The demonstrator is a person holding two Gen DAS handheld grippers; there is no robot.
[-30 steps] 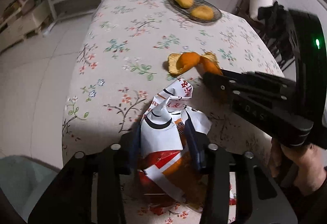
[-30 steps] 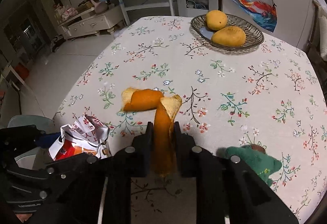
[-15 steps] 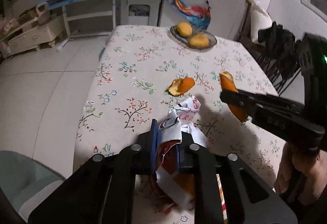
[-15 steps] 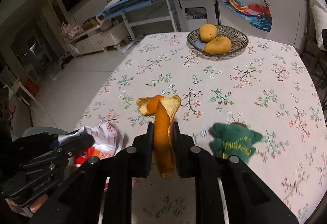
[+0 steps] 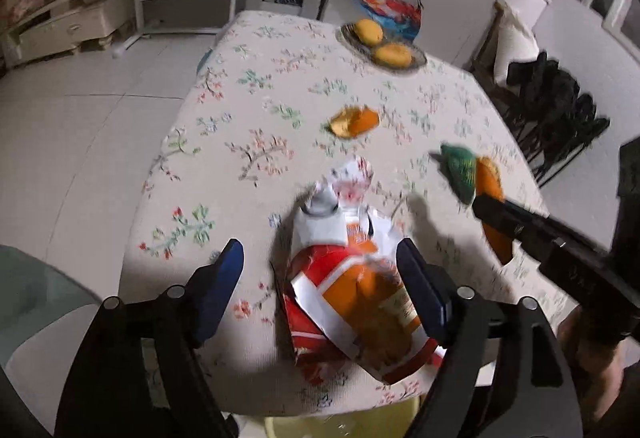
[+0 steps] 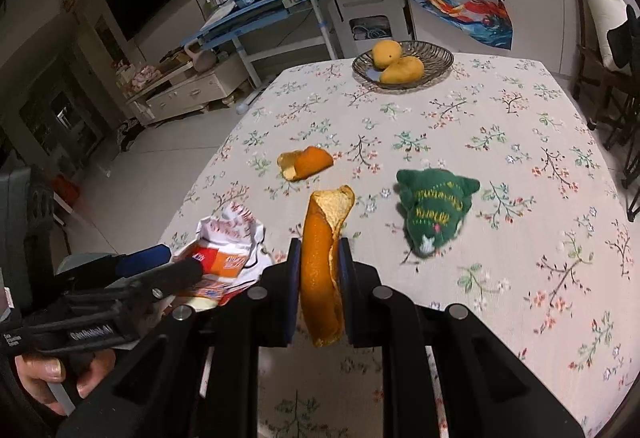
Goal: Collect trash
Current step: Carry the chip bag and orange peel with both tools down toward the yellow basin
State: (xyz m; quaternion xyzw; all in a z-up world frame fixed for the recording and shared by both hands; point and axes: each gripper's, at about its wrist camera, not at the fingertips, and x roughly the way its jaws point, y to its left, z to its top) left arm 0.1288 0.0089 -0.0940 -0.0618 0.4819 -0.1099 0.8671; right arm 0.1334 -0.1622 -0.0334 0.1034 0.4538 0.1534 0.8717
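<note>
My left gripper (image 5: 320, 262) is opening, its 2 blue-padded fingers (image 5: 228, 264) spread wide on either side of the crumpled snack bag (image 5: 352, 286). The bag sits between them; the left pad stands clear of it, while the right pad is just beside its edge, and I cannot tell whether that one touches. The bag is red, orange and white, blurred in the left wrist view, and it lies over the near edge of the table (image 5: 224, 174), with something pale yellow (image 5: 336, 424) just below that edge.

My right gripper (image 6: 319, 262) has its fingers drawn close together, pinching a long strip of orange peel (image 6: 322, 262). The strip stands nearly upright between the pads, its curled pale inside showing at the top and its lower end hanging below them, off the cloth.

A 2nd piece of orange peel (image 6: 305, 168) lies loose on the flowered tablecloth (image 6: 500, 142), farther out towards the middle of the table. A green knitted toy (image 6: 434, 212) lies to the right of it, near my held strip but apart from it. At the far end, a wicker dish (image 6: 436, 68) holds 2 yellow fruits (image 6: 400, 69) touching each other.

In the right wrist view, my left hand (image 6: 52, 374) shows at the lower left, wrapped around the handle of the left gripper.
</note>
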